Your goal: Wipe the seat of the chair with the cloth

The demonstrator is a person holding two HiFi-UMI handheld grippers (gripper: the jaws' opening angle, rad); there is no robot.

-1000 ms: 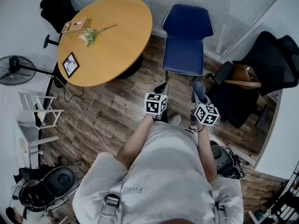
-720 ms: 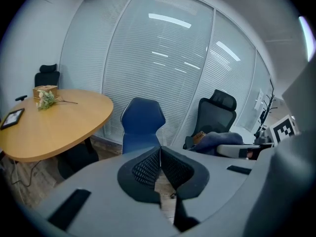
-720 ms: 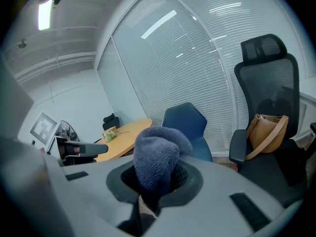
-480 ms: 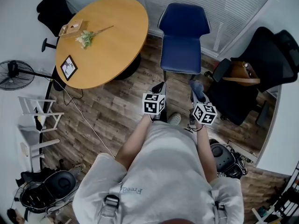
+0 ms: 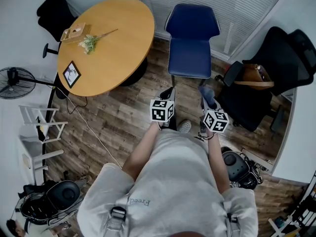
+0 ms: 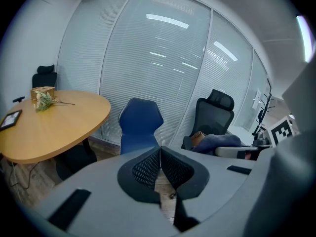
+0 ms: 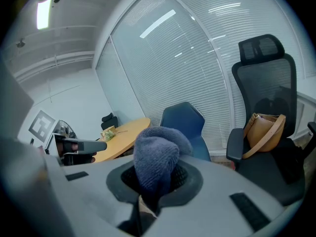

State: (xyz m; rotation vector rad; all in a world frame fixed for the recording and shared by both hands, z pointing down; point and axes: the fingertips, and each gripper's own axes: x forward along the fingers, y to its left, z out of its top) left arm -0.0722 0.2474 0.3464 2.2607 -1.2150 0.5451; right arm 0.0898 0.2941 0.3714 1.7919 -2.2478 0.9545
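Observation:
A blue chair [image 5: 190, 43] stands by the blinds, its seat [image 5: 189, 59] bare; it also shows in the left gripper view [image 6: 138, 127] and the right gripper view [image 7: 190, 125]. My right gripper [image 5: 207, 97] is shut on a blue-grey cloth [image 7: 155, 159], which bunches up between its jaws [image 5: 208, 94]. My left gripper [image 5: 169, 93] is shut with nothing in it, its jaws touching [image 6: 160, 167]. Both grippers hover over the wood floor a little short of the chair's front edge.
A round wooden table [image 5: 106, 41] with a box, a flower sprig and a tablet stands left of the chair. A black office chair [image 5: 269, 78] holding a tan bag [image 5: 254, 77] stands at the right. A fan [image 5: 15, 78] and bags lie at the left.
The head view has drifted slightly, so the chair and table sit a little further left and up. Both grippers hold nearly the same place and state.

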